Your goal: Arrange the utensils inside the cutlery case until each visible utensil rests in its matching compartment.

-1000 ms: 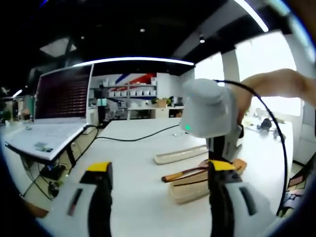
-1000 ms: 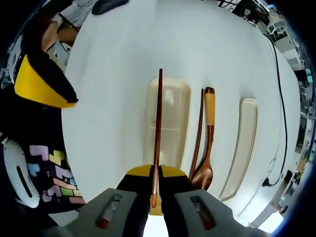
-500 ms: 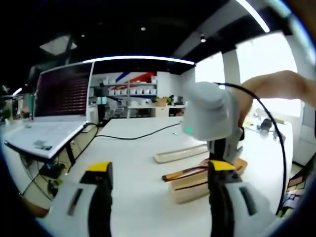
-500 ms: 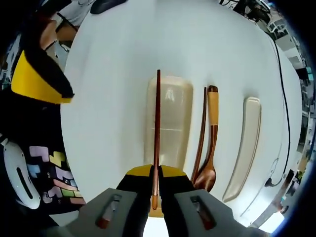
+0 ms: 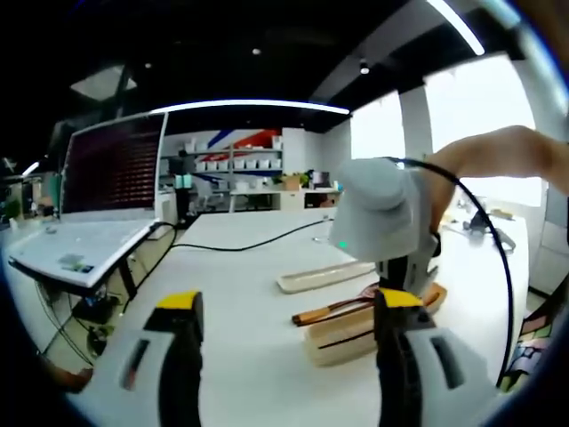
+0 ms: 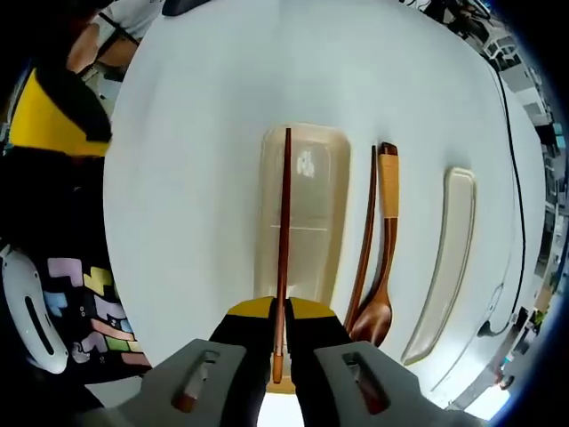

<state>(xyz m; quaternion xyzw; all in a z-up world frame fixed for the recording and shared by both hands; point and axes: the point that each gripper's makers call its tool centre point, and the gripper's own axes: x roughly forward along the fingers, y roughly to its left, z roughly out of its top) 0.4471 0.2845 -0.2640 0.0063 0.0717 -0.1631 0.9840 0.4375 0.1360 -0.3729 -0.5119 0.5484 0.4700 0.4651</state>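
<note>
In the right gripper view, a chopstick point(image 6: 284, 240) is clamped by the right hand-held gripper point(image 6: 277, 342) and points toward 12 o'clock over the open cutlery case point(image 6: 307, 222). A second chopstick point(image 6: 364, 236) and a wooden spoon point(image 6: 380, 267) lie on the counter point(image 6: 196, 178) toward 3 o'clock, then the lid point(image 6: 446, 258). A tilted release could leave the stick across the rim. The left hand-held gripper point(image 5: 289, 365) is held spread, empty.

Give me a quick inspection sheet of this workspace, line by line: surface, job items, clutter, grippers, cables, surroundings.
Surface: white table.
Job's things: open cutlery case; lid lying apart; second chopstick and wooden spoon lie on the table between them.
Clutter: nothing seen.
Grippers: right gripper shut on a chopstick above the case; left gripper open, holding nothing.
Cables: black cable across the table.
Surroundings: laptop, shelving.
</note>
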